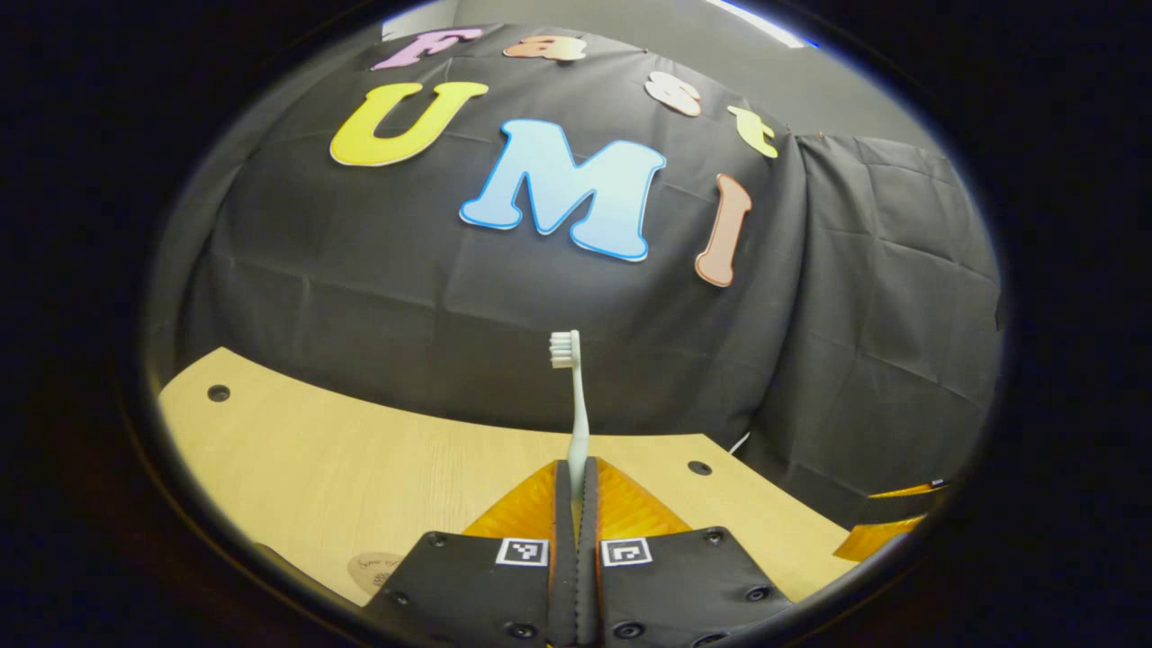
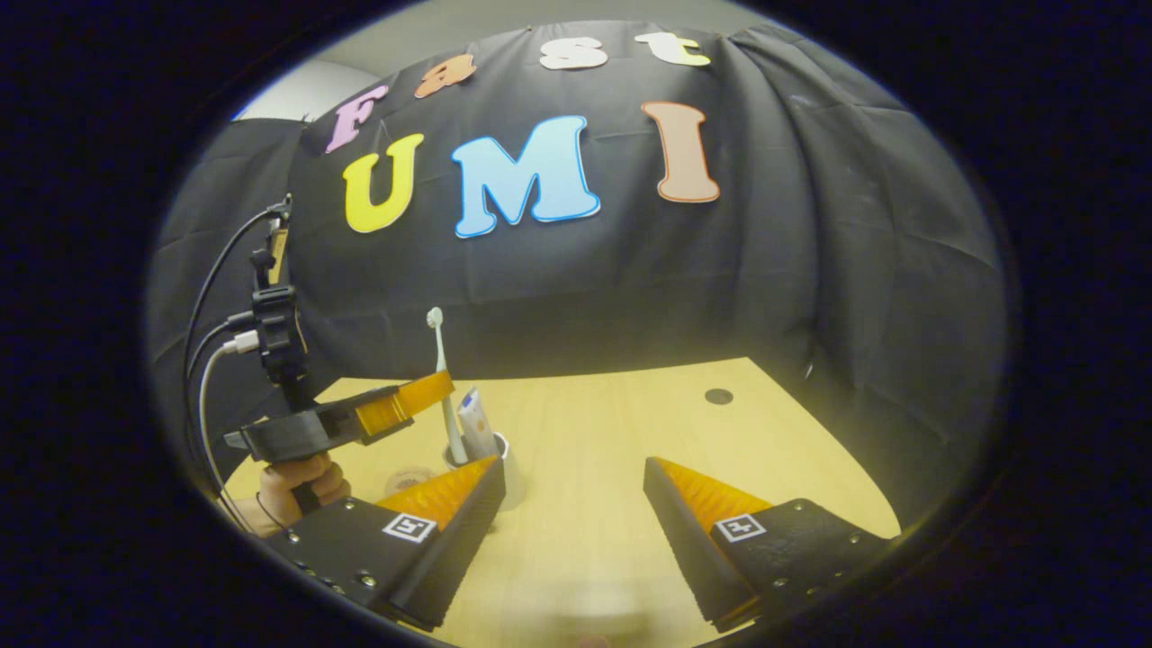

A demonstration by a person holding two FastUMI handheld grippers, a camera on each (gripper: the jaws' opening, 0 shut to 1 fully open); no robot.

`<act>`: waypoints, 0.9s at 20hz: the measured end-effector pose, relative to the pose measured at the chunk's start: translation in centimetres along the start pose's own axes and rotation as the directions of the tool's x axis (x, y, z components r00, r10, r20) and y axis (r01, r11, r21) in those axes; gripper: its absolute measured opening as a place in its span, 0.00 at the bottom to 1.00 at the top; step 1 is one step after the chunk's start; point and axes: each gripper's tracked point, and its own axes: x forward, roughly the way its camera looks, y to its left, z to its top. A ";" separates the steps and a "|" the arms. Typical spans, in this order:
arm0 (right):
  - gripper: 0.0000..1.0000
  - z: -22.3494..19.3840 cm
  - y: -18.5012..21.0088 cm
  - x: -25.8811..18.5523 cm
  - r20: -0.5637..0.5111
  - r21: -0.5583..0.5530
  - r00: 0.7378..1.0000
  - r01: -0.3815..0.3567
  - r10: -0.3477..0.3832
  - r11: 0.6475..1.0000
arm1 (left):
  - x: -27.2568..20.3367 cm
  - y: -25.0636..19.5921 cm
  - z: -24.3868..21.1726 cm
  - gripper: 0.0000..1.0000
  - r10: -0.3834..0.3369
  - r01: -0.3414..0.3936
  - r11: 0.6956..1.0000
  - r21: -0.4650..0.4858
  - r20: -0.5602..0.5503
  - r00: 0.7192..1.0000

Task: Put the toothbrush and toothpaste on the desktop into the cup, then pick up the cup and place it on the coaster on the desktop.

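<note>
Toothbrush stands upright in the left gripper view, its bristled head at the top and its pale handle pinched between the two fingers of the left gripper, which are pressed together on it with no gap to see. Beneath lies the light wooden surface, and a round coaster shows at the lower left, partly behind the gripper body.

From the right gripper view, the same left gripper appears farther off at the left, held by a hand with cables trailing up from its mount. The toothbrush rises above a white cup, its lower end reaching down into the cup's mouth. The toothpaste tube already stands in the cup, leaning just beside the brush handle. The coaster lies on the surface just left of the cup.

The right gripper hangs with its fingers spread wide apart, holding nothing and touching nothing; the cup sits just behind its left finger. A small dark hole marks the surface farther back.
</note>
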 end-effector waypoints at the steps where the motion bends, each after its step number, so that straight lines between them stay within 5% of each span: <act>1: 0.98 -0.3 -0.2 0.0 -0.006 -0.004 1.000 0.004 -0.004 1.000 | 0.3 -0.1 -0.5 0.07 -0.001 0.001 1.000 0.003 -0.006 1.000; 8: 0.98 -1.0 -0.6 0.1 -0.035 -0.005 0.999 0.017 -0.018 1.000 | 0.1 -0.2 -1.9 0.14 -0.003 0.004 0.999 0.038 -0.014 1.000; 9: 0.97 -1.0 -0.5 0.1 -0.036 -0.007 0.999 0.017 -0.018 1.000 | 0.1 -0.3 -1.7 0.29 -0.004 0.004 0.999 0.036 -0.012 1.000; 10: 0.97 -1.0 -0.4 0.1 -0.037 -0.010 0.999 0.016 -0.017 1.000 | 0.0 -0.3 -1.5 0.29 -0.002 0.003 0.999 0.037 -0.010 1.000; 11: 0.97 -0.8 -0.3 0.0 -0.038 -0.015 0.999 0.015 -0.016 1.000 | 0.0 -0.5 -1.4 0.52 -0.002 0.002 0.999 0.038 -0.009 1.000; 12: 0.97 -0.6 -0.2 0.0 -0.038 -0.021 0.999 0.014 -0.015 1.000 | -0.3 -0.5 -1.2 0.37 -0.001 0.001 0.999 0.040 -0.007 1.000; 13: 0.97 -0.5 -0.1 0.0 -0.041 -0.026 0.999 0.012 -0.013 1.000 | -0.6 -0.5 -1.0 0.53 0.007 -0.007 0.999 0.042 -0.002 1.000; 14: 0.97 -0.4 0.1 0.0 -0.046 -0.030 0.999 0.010 -0.011 1.000 | -1.0 -0.5 -0.8 0.43 0.016 -0.016 0.999 0.047 0.001 1.000; 18: 0.97 0.3 1.3 0.0 -0.080 -0.019 0.997 -0.021 0.020 1.000 | -3.9 -0.7 -0.1 0.70 0.075 -0.074 0.996 0.045 -0.025 0.997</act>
